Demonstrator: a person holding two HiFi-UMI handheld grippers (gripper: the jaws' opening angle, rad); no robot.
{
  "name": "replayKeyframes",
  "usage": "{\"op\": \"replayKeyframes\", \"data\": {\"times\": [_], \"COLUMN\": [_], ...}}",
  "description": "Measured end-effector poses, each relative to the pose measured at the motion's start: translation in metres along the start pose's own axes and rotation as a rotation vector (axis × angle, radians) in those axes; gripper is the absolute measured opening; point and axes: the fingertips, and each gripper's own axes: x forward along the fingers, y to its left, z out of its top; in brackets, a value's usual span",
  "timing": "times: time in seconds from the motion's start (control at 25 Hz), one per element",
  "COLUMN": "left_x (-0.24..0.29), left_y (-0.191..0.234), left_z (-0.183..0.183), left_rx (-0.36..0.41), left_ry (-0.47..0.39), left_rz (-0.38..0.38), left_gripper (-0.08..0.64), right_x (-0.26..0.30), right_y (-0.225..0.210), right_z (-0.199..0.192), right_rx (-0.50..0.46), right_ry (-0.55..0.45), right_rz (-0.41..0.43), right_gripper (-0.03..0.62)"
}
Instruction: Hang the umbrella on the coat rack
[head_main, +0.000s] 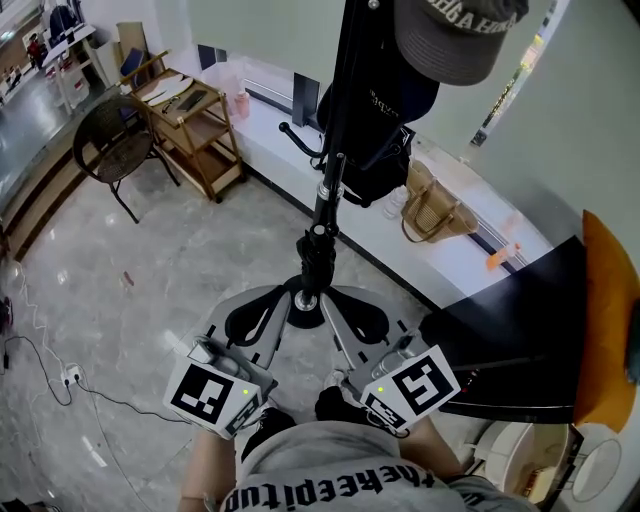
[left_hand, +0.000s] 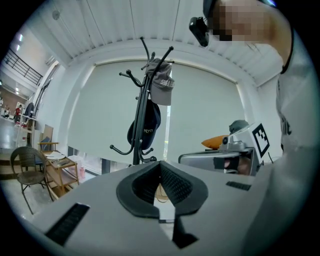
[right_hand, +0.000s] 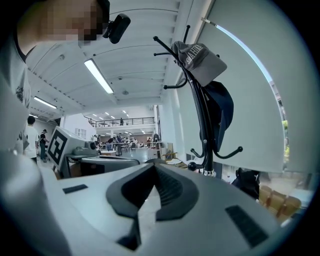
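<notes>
1 coat rack (head_main: 318, 215) w/ 2 caps on it: grey cap (head_main: 445, 40) on top, navy cap (head_main: 375, 150) lower. 2 grippers, both facing the rack: left gripper (left_hand: 160, 167) jaws pressed together, empty; right gripper (right_hand: 152, 172) same. Umbrella: can't make it out in any view, not betw. either jaws.

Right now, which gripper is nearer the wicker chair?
Left. The wicker chair stands to the person's left; the left gripper is on that side of the coat rack, the right gripper on the other.
</notes>
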Motion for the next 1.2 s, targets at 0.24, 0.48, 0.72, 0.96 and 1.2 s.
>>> {"op": "replayKeyframes", "data": {"times": [0.24, 0.48, 0.72, 0.96, 1.2], "left_x": [-0.002, -0.006, -0.002, 0.002, 0.003], "left_y": [0.002, 0.007, 0.002, -0.004, -0.012], "left_z": [-0.001, -0.001, -0.001, -0.001, 0.003], "left_rx": [-0.002, -0.002, -0.015, 0.004, -0.010], "left_ry": [0.005, 0.004, -0.001, 0.003, -0.012], "left_rz": [-0.020, -0.040, -0.069, -0.105, -0.112], "left_gripper": [0.015, 0.015, 0.015, 0.015, 0.015], "right_x": [0.001, 0.004, -0.001, -0.007, -0.013], "right_y": [0.004, 0.011, 0.010, 0.008, 0.010], "right_z": [0.001, 0.002, 0.001, 0.004, 0.003], "right_rx": [-0.001, -0.003, -0.009, -0.012, -0.015], "right_ry": [-0.001, 0.004, 0.007, 0.007, 0.010], "right_rz": [-0.021, -0.037, -0.059, -0.083, -0.089], "right_gripper": [0.012, 0.012, 0.012, 0.012, 0.012]}}
